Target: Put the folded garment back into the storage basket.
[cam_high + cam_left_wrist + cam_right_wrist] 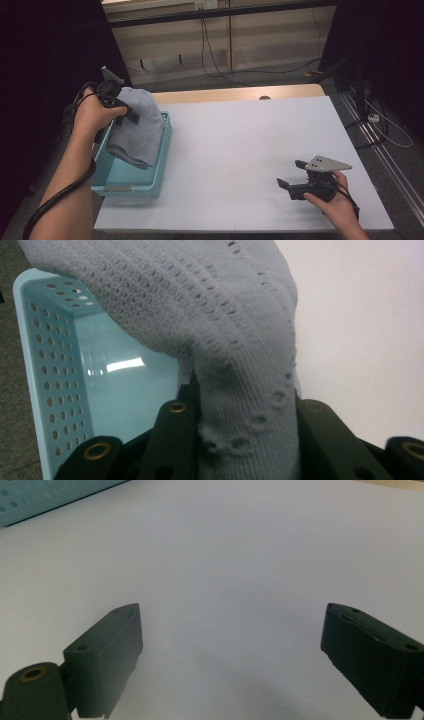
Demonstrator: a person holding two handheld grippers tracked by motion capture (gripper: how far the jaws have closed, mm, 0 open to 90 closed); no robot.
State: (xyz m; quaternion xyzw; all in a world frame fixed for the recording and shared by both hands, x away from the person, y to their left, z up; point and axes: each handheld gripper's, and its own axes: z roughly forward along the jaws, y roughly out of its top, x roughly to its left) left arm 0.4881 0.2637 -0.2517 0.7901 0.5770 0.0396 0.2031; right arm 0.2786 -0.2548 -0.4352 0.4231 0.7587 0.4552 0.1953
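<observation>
The left gripper (131, 114) is clamped on a grey knitted cloth (136, 126), holding it up over a light blue plastic basket (159, 172) that sits at the left edge of the white table (240, 150). In the high view the cloth hangs in a loose bundle from the jaws — its lower folds reach down inside the basket, though whether they touch the bottom cannot be told. The left hand (92, 112) grips the tool from the outer side of the basket, with the black cable looping down along the forearm. In the left gripper view the cloth (220, 340) is pinched between the two black jaws, its knit with small holes bunched where the pads press it, and behind it shows the perforated wall of the basket (45, 380) and its shiny floor. The right gripper (292, 177) rests low at the near right part of the table, well apart from the basket, held by the right hand (334, 200), with its grey three-cornered plate on top. Its jaws stand wide apart with nothing between them — the right gripper view shows bare white table (225, 570) between the two black pads, and a strip of the basket (45, 497) in the far upper left corner.
</observation>
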